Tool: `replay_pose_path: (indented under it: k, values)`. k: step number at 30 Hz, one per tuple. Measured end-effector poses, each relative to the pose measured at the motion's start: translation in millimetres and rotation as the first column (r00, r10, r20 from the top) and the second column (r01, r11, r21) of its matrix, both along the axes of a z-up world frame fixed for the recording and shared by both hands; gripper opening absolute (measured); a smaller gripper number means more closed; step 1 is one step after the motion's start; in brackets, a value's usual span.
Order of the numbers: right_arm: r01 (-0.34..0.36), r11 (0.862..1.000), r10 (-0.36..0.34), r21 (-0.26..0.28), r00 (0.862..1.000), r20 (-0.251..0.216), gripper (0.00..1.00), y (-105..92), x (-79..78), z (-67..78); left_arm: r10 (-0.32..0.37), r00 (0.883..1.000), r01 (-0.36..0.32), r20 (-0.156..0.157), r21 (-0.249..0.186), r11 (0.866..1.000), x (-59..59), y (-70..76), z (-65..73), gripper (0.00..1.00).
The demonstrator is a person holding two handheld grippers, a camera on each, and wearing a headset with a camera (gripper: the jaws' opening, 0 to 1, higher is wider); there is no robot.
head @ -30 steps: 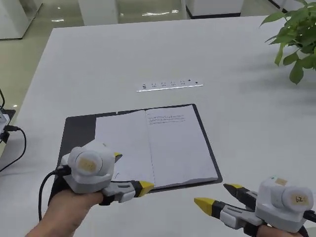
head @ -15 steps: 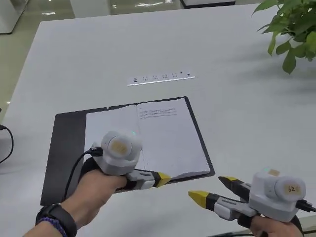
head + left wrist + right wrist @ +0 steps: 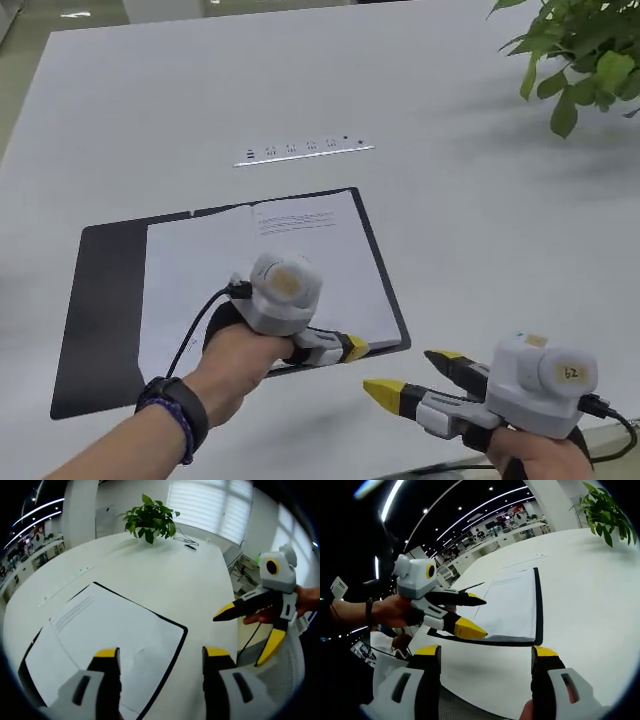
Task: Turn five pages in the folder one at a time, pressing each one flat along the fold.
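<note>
A black folder (image 3: 230, 280) lies open on the white table with white pages showing; the right page has a few printed lines at its top. My left gripper (image 3: 355, 348) hovers open over the folder's lower right corner, with nothing between its jaws. From its own view the gripper (image 3: 161, 653) looks down at the right page (image 3: 110, 630). My right gripper (image 3: 412, 373) is open and holds nothing, just off the folder's corner near the table's front edge. In the right gripper view the gripper (image 3: 486, 651) faces the folder (image 3: 512, 605) and the left gripper (image 3: 475, 614).
A flush socket strip (image 3: 303, 152) sits in the table beyond the folder. A potted plant (image 3: 580, 50) stands at the far right. A black cable (image 3: 200, 320) trails from the left gripper over the left page. The table's front edge runs just below the right gripper.
My left gripper has moved right along the folder's lower edge to its lower right corner. The right gripper has stayed near the front edge. The head camera has shifted.
</note>
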State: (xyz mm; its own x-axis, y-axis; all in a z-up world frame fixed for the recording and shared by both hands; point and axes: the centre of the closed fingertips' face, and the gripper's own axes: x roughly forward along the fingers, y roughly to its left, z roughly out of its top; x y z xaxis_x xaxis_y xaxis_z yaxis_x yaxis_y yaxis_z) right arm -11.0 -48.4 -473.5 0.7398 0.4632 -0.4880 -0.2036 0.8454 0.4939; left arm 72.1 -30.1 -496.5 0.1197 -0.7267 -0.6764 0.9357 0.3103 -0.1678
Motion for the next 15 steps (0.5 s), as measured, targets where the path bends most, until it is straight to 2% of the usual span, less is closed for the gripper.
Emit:
replay_pose_path:
  k: [4,11,12,13,14,15]
  values:
    - [0.003,1.0,-0.003,0.013,1.0,-0.003,0.72,-1.7,-0.3,-0.9,-0.002,1.0,0.002,0.013,0.006,1.0,2.2,-9.1,-8.8,0.65]
    - [-0.017,1.0,0.017,0.01,1.0,-0.022,0.72,-0.6,0.3,-6.3,0.067,0.998,-0.066,0.017,-0.017,0.998,21.9,-27.2,-24.8,0.66]
    - [-0.021,1.0,0.021,0.011,0.999,-0.025,0.72,0.0,0.6,-7.0,0.071,0.997,-0.071,0.028,-0.005,0.997,24.0,-28.6,-30.1,0.66]
    - [-0.025,1.0,0.025,0.011,0.999,-0.027,0.72,0.5,0.8,-7.4,0.081,0.995,-0.082,0.06,0.021,0.996,29.1,-25.9,-34.7,0.67]
    - [-0.028,1.0,0.029,0.009,0.999,-0.029,0.72,1.1,0.9,-7.9,0.089,0.993,-0.092,0.072,0.031,0.995,31.3,-26.0,-38.4,0.68]
    - [-0.032,0.999,0.033,0.007,0.999,-0.032,0.72,1.7,1.0,-8.5,0.093,0.994,-0.095,0.064,0.032,0.995,30.8,-27.6,-41.5,0.68]
